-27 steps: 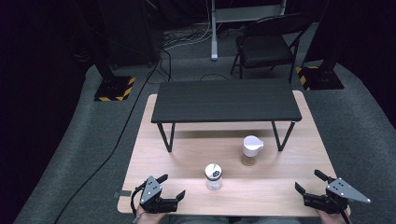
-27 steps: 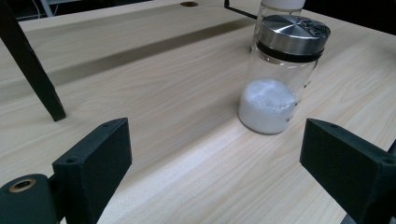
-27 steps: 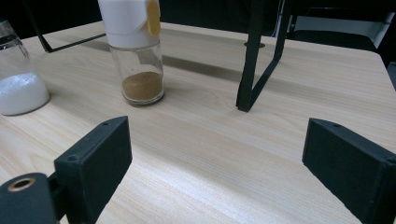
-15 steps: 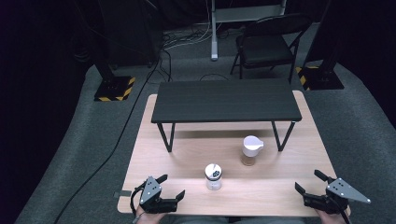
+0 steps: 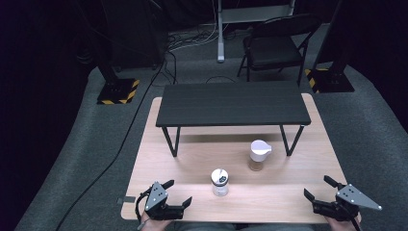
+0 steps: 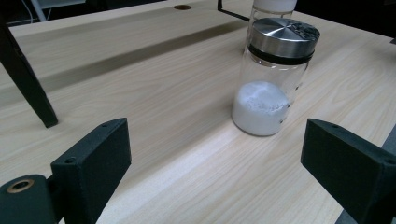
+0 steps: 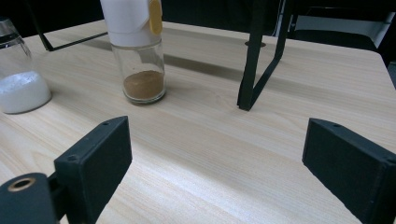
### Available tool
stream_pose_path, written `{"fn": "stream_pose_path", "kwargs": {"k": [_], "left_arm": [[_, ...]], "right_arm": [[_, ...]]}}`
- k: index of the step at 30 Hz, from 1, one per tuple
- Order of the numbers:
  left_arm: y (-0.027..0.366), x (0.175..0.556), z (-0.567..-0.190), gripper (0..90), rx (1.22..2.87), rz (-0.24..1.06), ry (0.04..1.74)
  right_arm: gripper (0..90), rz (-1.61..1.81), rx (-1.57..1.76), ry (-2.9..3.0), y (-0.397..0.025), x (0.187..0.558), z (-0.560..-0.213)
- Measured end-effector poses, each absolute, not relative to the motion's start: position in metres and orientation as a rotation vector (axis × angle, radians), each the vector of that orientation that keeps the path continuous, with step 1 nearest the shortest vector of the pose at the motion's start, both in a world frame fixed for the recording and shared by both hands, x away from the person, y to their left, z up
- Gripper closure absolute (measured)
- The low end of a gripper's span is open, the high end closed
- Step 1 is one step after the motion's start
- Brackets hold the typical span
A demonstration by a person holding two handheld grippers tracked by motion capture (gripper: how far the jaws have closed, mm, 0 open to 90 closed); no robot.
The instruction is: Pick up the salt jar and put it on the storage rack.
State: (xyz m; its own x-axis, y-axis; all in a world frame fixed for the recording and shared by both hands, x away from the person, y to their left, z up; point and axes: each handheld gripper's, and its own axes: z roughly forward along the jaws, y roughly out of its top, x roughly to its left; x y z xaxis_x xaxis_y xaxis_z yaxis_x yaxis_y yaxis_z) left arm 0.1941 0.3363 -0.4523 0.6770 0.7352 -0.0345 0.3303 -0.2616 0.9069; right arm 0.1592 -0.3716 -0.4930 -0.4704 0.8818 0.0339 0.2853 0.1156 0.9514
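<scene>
Left claw (image 5: pixel 177 192) sits at the near left edge of the worktop (image 5: pixel 288 192), jaws spread wide, nothing between them, low over the wood. Right claw (image 5: pixel 318 189) at the near right edge, jaws likewise wide apart and empty, grey three-cornered plate on top. Both are well apart from each other. Salt shaker (image 5: pixel 220 182), clear glass with a metal lid, stands upright on the worktop between the two claws, nearer the left one; in the left gripper view it (image 6: pixel 274 81) is ahead and right of centre, about a third full of white grains, not touched by either jaw. Spice jar (image 5: pixel 259 155) with a white cap stands upright farther back and to the right of the shaker, just in front of the small black bench (image 5: pixel 233 103); in the right gripper view the jar (image 7: pixel 138 49) shows brown powder at the bottom and a yellow tab on the cap, with the shaker (image 7: pixel 18 79) at the left edge. Jar and shaker are near each other but apart. A black bench leg (image 7: pixel 257 56) stands right of the jar. Folding chair (image 5: pixel 276 45) on the floor beyond the worktop.
</scene>
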Motion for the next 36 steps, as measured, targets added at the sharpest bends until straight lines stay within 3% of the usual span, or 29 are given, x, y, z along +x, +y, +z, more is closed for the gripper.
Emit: {"fn": "stream_pose_path", "kwargs": {"k": [10,36], "left_arm": [[0.333,0.201,-0.454,3.9,1.879,0.433,0.786],[0.299,0.233,-0.471,4.1,1.844,0.328,0.721]], "right_arm": [[7.0,1.367,1.127,1.839,-0.372,0.160,-0.493],[7.0,1.362,1.124,1.843,-0.370,0.160,-0.493]]}}
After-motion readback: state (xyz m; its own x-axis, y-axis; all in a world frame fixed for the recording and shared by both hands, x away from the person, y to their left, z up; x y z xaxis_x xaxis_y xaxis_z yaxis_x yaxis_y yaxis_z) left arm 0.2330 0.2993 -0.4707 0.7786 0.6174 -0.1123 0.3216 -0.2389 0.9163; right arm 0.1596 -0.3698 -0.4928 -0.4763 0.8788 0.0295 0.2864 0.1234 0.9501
